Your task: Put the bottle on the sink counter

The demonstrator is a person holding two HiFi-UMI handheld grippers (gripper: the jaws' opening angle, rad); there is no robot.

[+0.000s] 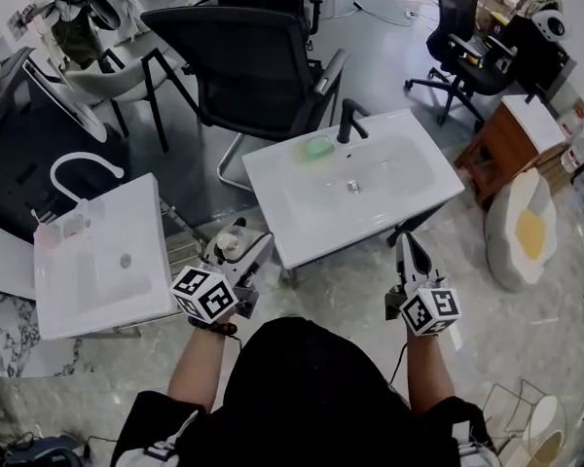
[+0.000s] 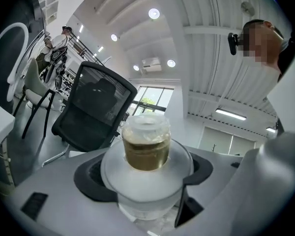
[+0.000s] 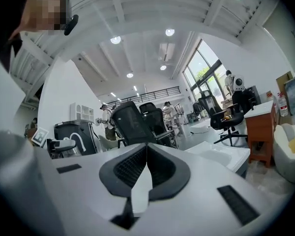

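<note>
A small clear bottle (image 2: 146,146) with amber liquid and a wide pale collar sits between the jaws of my left gripper (image 2: 145,176), which is shut on it. In the head view the bottle (image 1: 231,245) is held upright in the air by the left gripper (image 1: 237,257), just off the front left corner of the white sink counter (image 1: 409,197). My right gripper (image 1: 407,253) hovers by that counter's front right edge. In the right gripper view its jaws (image 3: 146,151) are pressed together with nothing between them.
The counter carries a black faucet (image 1: 348,120) and a green object (image 1: 318,147) near the basin. A second white sink (image 1: 97,261) with a white faucet (image 1: 78,168) stands at the left. Black office chairs (image 1: 258,56) stand behind, a wooden cabinet (image 1: 511,139) at the right.
</note>
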